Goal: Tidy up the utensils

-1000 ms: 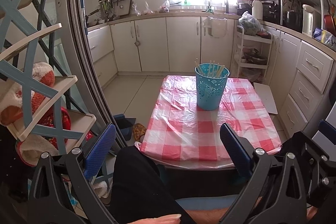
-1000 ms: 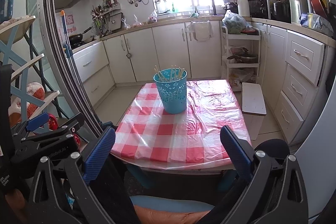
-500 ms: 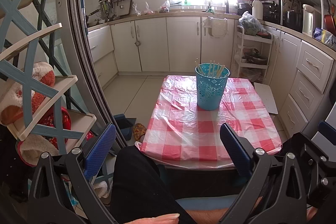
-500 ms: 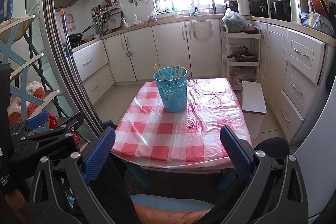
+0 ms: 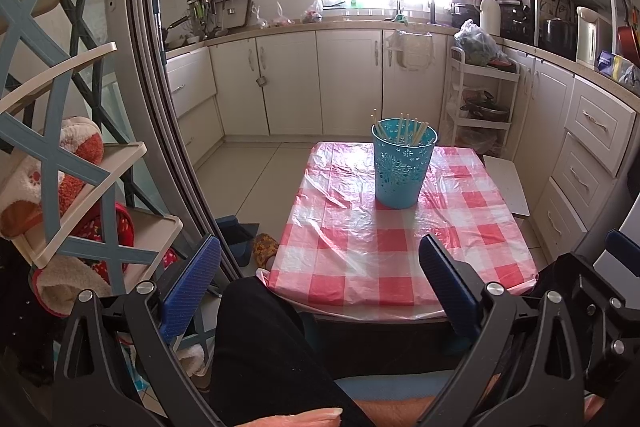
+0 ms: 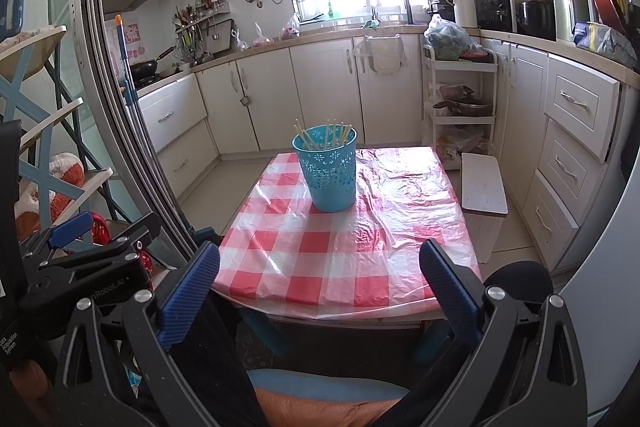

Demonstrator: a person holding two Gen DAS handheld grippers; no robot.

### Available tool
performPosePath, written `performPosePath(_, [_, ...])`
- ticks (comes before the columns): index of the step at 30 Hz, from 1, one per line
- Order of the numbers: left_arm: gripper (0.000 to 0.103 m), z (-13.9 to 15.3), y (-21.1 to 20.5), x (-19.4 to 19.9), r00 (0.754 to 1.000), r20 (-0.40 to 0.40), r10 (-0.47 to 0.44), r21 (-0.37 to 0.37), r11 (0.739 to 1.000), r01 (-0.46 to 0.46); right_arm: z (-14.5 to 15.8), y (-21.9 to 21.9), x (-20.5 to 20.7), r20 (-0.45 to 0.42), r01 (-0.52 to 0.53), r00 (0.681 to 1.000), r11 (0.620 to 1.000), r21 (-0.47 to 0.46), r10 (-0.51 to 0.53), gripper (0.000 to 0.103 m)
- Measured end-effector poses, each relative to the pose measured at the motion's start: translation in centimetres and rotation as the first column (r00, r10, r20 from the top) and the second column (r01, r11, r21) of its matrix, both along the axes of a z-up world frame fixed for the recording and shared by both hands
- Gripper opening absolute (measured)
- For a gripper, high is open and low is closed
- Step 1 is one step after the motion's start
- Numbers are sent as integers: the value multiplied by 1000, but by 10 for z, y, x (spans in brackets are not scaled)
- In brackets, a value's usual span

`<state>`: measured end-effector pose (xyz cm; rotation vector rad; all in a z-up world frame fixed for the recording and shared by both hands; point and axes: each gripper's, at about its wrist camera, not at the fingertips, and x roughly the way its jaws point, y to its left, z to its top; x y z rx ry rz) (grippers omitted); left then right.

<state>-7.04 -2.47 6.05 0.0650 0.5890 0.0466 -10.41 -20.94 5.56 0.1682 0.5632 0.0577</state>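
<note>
Your left gripper and right gripper both stand wide open, fingers gripping nothing. The blue basket of chopsticks sits on the desk well ahead of them. Nothing has shifted since earlier.

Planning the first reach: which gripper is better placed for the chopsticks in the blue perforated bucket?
Marginally the left gripper: the blue perforated bucket with chopsticks appears slightly nearer there. The right gripper is equally open and empty.
</note>
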Motion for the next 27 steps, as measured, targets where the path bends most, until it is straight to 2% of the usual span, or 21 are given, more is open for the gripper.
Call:
performPosePath(5, [95, -3, 2, 3, 1000, -19, -20, -26, 999, 20, -3, 1, 0, -8, -2, 1000, 1000, 3, 2, 96])
performPosePath(9, [95, -11, 8, 9, 996, -58, -70, -111, 992, 63, -6, -1, 0, -16, -6, 1000, 1000, 5, 6, 96])
performPosePath(11, [95, -13, 8, 8, 998, -40, -57, -100, 994, 53, -6, -2, 0, -13, -6, 1000, 1000, 4, 6, 96])
performPosePath(17, [95, -2, 2, -4, 998, 70, 7, 11, 1000, -7, -3, -2, -1, -5, -6, 1000, 1000, -3, 6, 96])
performPosePath(20, [95, -4, 0, 0, 999, 47, 1, 28, 1000, -3, -1, -1, -3, 7, -7, 1000, 1000, -16, 7, 96])
performPosePath(27, [95, -12, 8, 6, 1000, -4, 10, 1, 1000, -10, 2, -2, -5, 15, -6, 1000, 1000, -25, 6, 96])
